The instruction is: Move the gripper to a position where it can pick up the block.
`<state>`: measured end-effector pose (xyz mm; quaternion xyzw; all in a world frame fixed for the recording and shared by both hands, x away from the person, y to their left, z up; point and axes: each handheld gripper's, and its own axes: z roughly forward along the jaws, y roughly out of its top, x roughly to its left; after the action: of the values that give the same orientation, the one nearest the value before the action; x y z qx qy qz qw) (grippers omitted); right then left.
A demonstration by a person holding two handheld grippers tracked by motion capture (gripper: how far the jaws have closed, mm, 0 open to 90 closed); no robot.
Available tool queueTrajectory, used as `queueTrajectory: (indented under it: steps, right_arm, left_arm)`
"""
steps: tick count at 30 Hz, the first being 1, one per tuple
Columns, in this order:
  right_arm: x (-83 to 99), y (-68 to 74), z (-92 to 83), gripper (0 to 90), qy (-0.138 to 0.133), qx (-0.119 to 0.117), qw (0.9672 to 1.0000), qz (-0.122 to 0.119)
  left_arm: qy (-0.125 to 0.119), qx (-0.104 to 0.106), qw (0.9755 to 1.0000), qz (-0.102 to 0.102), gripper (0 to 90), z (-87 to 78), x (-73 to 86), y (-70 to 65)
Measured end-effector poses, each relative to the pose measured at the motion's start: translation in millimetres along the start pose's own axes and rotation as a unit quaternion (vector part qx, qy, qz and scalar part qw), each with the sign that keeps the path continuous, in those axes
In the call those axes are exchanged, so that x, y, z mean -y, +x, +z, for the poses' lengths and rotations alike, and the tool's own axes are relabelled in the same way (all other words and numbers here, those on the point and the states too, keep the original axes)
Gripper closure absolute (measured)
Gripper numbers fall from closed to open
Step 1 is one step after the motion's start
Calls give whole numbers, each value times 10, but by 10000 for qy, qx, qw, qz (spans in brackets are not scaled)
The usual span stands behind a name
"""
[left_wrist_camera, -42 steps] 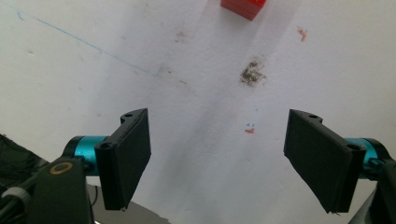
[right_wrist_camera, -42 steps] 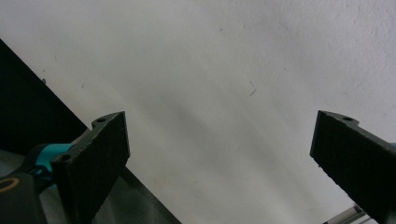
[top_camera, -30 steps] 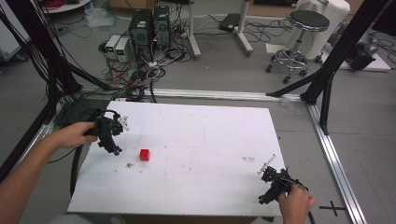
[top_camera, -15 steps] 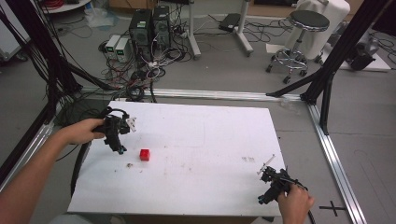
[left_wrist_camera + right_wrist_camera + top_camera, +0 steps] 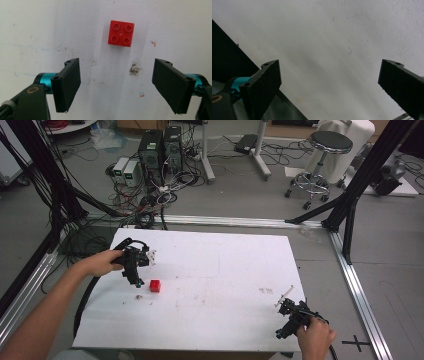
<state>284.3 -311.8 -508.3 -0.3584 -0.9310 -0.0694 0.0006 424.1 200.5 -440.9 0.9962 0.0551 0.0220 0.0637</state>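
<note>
A small red four-stud brick point(image 5: 155, 285) lies on the white table point(image 5: 220, 270), left of centre. In the left gripper view the red brick point(image 5: 121, 33) sits ahead of the jaws, apart from them. My left gripper point(image 5: 136, 281) hangs just left of the brick, pointing down, open and holding nothing; in its own view the left gripper point(image 5: 116, 86) has its jaws spread wide. My right gripper point(image 5: 281, 334) is low over the table's near right corner, open; in its own view the right gripper point(image 5: 329, 87) has bare table between its jaws.
The table's near edge runs diagonally through the right gripper view, dark floor beyond. Brown smudges point(image 5: 135, 69) mark the table near the brick. Metal frame rails point(image 5: 357, 285) border the table; a stool point(image 5: 320, 160), computers point(image 5: 160, 145) and cables sit on the floor beyond.
My left gripper has moved right and nearer, closing in on the red brick. The right gripper has stayed in place.
</note>
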Motion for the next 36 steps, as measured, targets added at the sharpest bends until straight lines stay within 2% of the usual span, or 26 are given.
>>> queueTrajectory:
  steps: [8,9,12,13,18,20,21,23,31,36]
  right_arm:
    - [-14,5,3,39,8,-5,10000,-33]
    - [-17,6,1,39,7,-2,10000,-42]
    - [-17,8,1,39,11,-16,10000,-33]
    - [-18,10,-1,39,15,-11,10000,-22]
    - [-17,9,1,39,1,-18,10000,-34]
    - [-16,12,-2,39,8,-23,10000,-26]
    - [-16,15,-3,39,2,-27,10000,-5]
    - [-17,15,-4,39,5,-27,10000,-13]
    - [-20,7,7,39,1,-24,10000,-68]
    - [-11,10,4,39,10,-38,10000,-20]
  left_arm:
    - [100,133,9998,99,233,151,-115,-3]
    - [156,178,9996,183,233,179,-140,7]
    - [148,222,9993,258,235,209,-161,10]
    - [126,400,9987,306,234,228,-184,31]
    - [214,410,9981,402,233,314,-224,28]
    - [300,388,9975,506,234,368,-245,14]
    - [310,423,9966,633,235,415,-265,1]
    - [340,458,9959,703,235,457,-286,-7]
    - [548,502,9936,850,235,594,-332,-24]
    - [615,498,9926,922,235,651,-353,-29]
